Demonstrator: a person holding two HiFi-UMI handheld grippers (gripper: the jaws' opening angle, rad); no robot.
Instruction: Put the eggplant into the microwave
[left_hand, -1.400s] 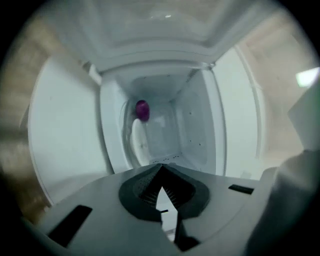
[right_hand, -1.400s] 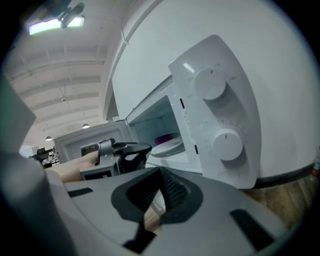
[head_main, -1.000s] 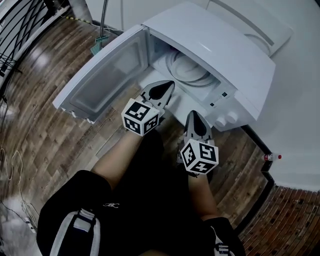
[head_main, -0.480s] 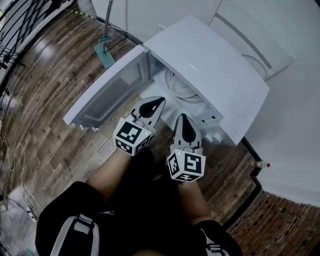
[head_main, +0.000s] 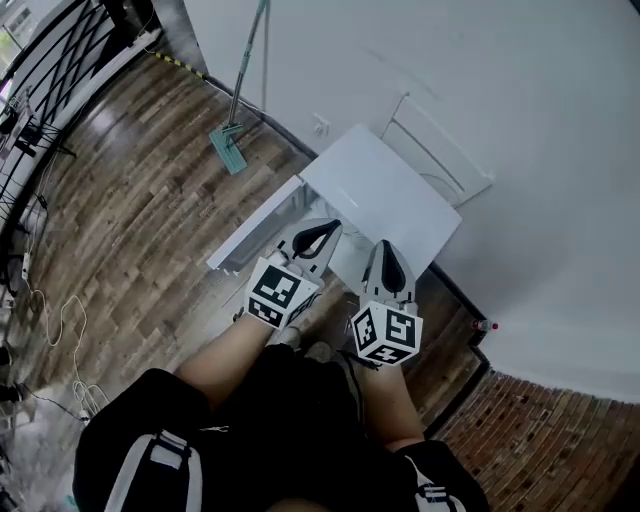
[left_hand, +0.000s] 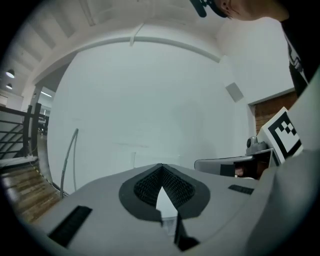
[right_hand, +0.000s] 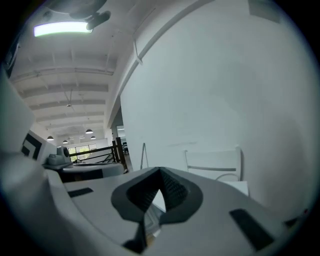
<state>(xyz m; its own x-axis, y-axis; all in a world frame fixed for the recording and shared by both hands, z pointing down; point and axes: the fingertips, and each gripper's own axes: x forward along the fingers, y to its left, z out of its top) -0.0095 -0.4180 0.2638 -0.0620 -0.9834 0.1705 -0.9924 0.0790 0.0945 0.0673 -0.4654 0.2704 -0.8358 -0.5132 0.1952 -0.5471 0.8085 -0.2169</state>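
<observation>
The white microwave (head_main: 385, 195) stands on the wooden floor far below me, its door (head_main: 255, 237) swung open to the left. No eggplant shows in any view. My left gripper (head_main: 325, 232) is held up high over the door edge, jaws shut with nothing between them; in its own view the left gripper (left_hand: 161, 167) points at a bare white wall. My right gripper (head_main: 391, 256) hangs beside it over the microwave's front, also shut and empty; the right gripper (right_hand: 160, 172) faces the wall too.
A mop (head_main: 237, 135) leans on the wall behind the microwave. A white chair frame (head_main: 440, 165) stands against the wall. A small red-capped bottle (head_main: 484, 325) lies by the brick patch (head_main: 540, 440). Cables (head_main: 55, 330) trail at left, near a black railing (head_main: 50, 60).
Both grippers and the head camera have risen a long way; the microwave now looks much smaller and farther below. Both jaws stay shut and empty.
</observation>
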